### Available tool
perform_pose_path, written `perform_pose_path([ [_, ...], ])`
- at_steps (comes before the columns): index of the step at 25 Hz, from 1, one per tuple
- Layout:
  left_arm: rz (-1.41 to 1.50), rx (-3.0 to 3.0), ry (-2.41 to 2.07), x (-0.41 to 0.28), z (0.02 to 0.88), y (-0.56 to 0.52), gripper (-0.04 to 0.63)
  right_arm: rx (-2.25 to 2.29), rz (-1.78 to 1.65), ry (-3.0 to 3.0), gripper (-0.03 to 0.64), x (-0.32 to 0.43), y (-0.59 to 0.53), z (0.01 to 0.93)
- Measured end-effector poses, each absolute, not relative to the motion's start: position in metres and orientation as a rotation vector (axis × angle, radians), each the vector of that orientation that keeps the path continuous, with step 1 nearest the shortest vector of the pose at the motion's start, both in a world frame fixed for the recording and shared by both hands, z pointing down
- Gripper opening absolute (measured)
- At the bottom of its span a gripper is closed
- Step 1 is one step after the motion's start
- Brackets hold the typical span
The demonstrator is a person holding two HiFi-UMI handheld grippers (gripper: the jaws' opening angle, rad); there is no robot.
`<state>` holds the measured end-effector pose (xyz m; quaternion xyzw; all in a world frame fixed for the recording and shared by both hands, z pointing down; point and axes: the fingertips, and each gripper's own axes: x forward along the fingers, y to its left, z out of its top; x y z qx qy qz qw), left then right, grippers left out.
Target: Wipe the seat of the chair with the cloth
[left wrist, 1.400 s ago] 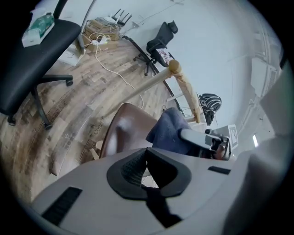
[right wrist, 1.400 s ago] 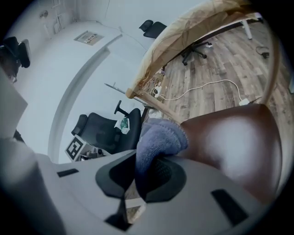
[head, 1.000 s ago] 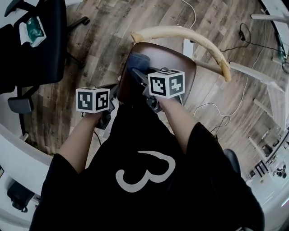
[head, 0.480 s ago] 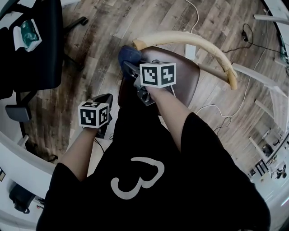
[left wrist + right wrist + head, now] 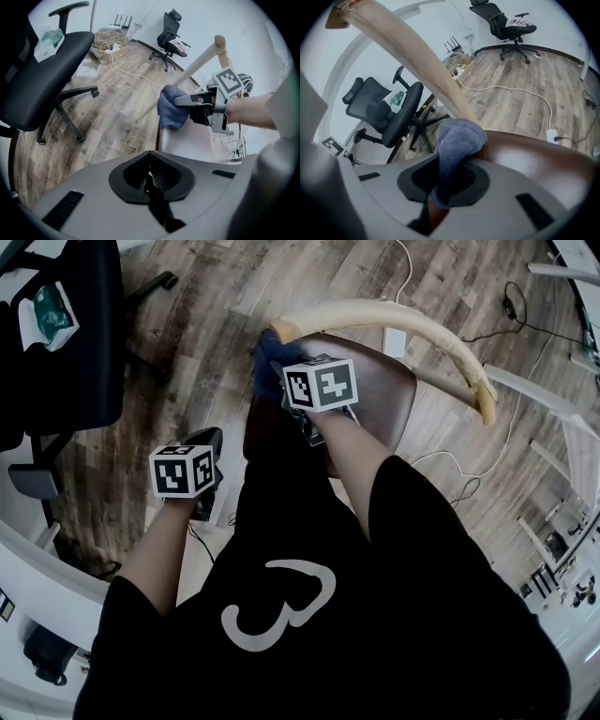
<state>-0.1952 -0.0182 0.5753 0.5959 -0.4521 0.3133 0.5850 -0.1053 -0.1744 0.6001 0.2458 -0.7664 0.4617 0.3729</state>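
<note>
**Blue cloth at the corner of the brown seat**

The right claw [image 5: 443, 187] is shut tight on a blue cloth [image 5: 458, 138]. The cloth sticks out in front of the claw in a soft, fat bunch. The bunch rests on the edge of the chair's seat [image 5: 529, 157], which is brown and shiny. It is at the far left corner of the seat, just beside the curved wooden rail [image 5: 405, 49] that makes the back of the chair [image 5: 394, 371].

The left claw [image 5: 151, 180] is closed too, but there is nothing between its jaws. It hangs over the wood floor [image 5: 202, 306] on the left side of the chair, away from the seat. It points toward the right claw and the cloth.

Each claw has a cube [image 5: 321, 383] with black and white squares on top. A black office chair [image 5: 80, 338] stands well apart on the left, with a small packet lying on its seat.
</note>
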Motion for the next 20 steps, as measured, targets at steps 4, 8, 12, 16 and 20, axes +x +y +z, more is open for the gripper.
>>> perform_pose_path([
  [4, 0.743, 1.404, -1.045, -0.193, 0.575, -0.021, 0.014, 0.656, 1.191, -1.927, 0.049, -0.100, -0.174, 0.608],
  [8, 0.765, 1.408, -1.033, -0.192, 0.577, -0.017, 0.014, 0.668, 1.173, -1.920, 0.049, -0.095, -0.176, 0.612],
  [12, 0.784, 1.398, -1.022, -0.194, 0.580, -0.008, 0.014, 0.663, 1.152, -1.923, 0.049, -0.092, -0.176, 0.612],
  [16, 0.797, 1.391, -1.015, -0.195, 0.583, -0.002, 0.014, 0.655, 1.124, -1.918, 0.049, -0.085, -0.175, 0.612],
  [20, 0.789, 1.397, -1.002, -0.192, 0.583, -0.001, 0.014, 0.673, 1.112, -1.911, 0.050, -0.074, -0.175, 0.613],
])
